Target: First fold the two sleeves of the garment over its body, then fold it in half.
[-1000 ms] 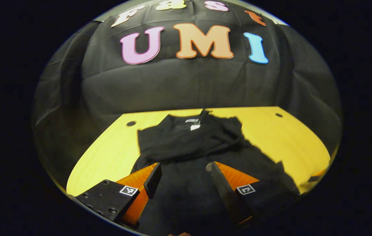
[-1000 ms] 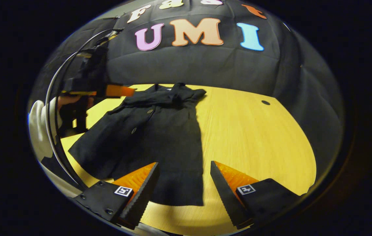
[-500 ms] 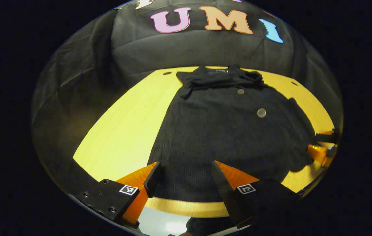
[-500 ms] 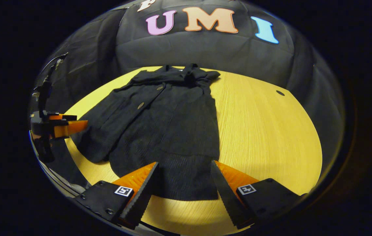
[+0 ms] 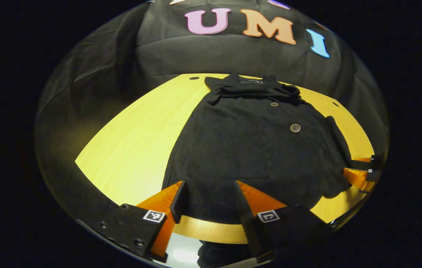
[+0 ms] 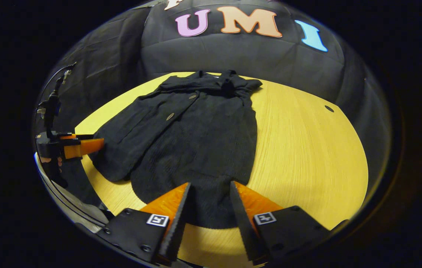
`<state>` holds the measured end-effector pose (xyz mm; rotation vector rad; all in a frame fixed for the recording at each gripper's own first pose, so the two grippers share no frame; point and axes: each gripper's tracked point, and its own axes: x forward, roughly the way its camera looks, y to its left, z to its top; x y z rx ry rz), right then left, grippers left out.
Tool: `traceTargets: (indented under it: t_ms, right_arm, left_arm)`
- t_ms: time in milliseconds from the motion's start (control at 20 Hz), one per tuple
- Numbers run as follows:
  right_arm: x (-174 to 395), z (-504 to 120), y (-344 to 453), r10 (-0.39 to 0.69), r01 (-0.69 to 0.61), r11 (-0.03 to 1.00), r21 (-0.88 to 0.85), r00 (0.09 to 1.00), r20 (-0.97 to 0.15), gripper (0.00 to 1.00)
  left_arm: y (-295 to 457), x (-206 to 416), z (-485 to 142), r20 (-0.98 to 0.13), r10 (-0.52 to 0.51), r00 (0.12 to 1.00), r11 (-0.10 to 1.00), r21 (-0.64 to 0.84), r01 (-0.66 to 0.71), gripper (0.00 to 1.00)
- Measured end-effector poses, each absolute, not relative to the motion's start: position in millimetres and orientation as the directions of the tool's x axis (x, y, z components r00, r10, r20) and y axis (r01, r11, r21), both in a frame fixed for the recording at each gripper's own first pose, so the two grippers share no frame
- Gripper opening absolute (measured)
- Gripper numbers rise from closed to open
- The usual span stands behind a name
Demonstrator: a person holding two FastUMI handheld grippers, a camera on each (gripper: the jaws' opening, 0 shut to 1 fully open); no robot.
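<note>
As both grippers line up along the near hem of the dark garment [image 6: 196, 137], its sleeves appear already gathered over the body near the collar, leaving the half-fold as the likely step in hand. It lies flat on the yellow tabletop [image 6: 307, 149], collar toward the booth's back wall, hem toward the tabletop's near edge.

In the right gripper view, the right gripper [image 6: 206, 208] has its jaws parted with the hem's right corner lying between them, not yet pinched; whether the fingers touch the cloth cannot be told. In the left gripper view, the left gripper [image 5: 206, 203] likewise has its jaws apart, straddling the hem's left part.

Risk lies in the grip. Should either pair of jaws close on only the upper layer of this buttoned, overlapping front, the lower layer may stay behind and the fold come out crooked. A flap juts out beside the hem's corner, near the left gripper [image 6: 84, 147] as the right gripper view shows it, and could drag or bunch. Uneven lifting would skew the fold line, and a hasty sweep toward the collar might dislodge the tucked sleeves.
</note>
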<state>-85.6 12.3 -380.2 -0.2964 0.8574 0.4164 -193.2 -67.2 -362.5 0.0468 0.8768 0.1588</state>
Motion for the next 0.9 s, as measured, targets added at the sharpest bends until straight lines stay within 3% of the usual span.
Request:
traceTargets:
  t_ms: [50, 200, 250, 300, 400, 450, 750, 900]
  right_arm:
    - [-85.4, -380.3, 13.4, 0.235, -0.469, 0.879, -0.083, 0.580, -0.780, 0.55]
    - [-90.3, -380.1, 16.5, 0.247, -0.452, 0.891, -0.048, 0.570, -0.784, 0.38]
    - [-91.1, -379.6, 15.1, 0.248, -0.445, 0.895, -0.038, 0.567, -0.785, 0.27]
    - [-92.9, -380.9, 17.0, 0.252, -0.443, 0.896, -0.029, 0.561, -0.788, 0.19]
    - [-94.3, -379.9, 17.0, 0.246, -0.438, 0.898, -0.029, 0.557, -0.793, 0.17]
    - [-95.5, -379.5, 17.4, 0.244, -0.438, 0.898, -0.027, 0.550, -0.799, 0.07]
    - [-92.8, -353.9, 21.2, 0.249, -0.435, 0.900, -0.019, 0.550, -0.798, 0.07]
    - [-74.3, -329.6, 24.7, 0.268, -0.410, 0.912, 0.012, 0.573, -0.775, 0.07]
  left_arm:
    - [-71.3, -192.6, -363.2, -0.764, 0.145, 0.629, 0.989, 0.105, -0.100, 0.69]
    - [-78.0, -191.5, -364.0, -0.774, 0.119, 0.622, 0.993, 0.107, -0.056, 0.40]
    - [-79.7, -190.6, -363.9, -0.775, 0.115, 0.622, 0.993, 0.109, -0.049, 0.35]
    - [-78.6, -190.6, -364.5, -0.777, 0.120, 0.618, 0.992, 0.117, -0.046, 0.23]
    - [-78.5, -188.4, -364.3, -0.783, 0.121, 0.610, 0.992, 0.124, -0.037, 0.05]
    - [-78.9, -188.3, -364.5, -0.790, 0.121, 0.601, 0.992, 0.125, -0.035, 0.04]
    - [-73.5, -192.2, -357.5, -0.825, 0.115, 0.554, 0.993, 0.104, -0.051, 0.01]
    - [-66.3, -181.1, -343.5, -0.812, 0.130, 0.570, 0.992, 0.112, -0.066, 0.00]
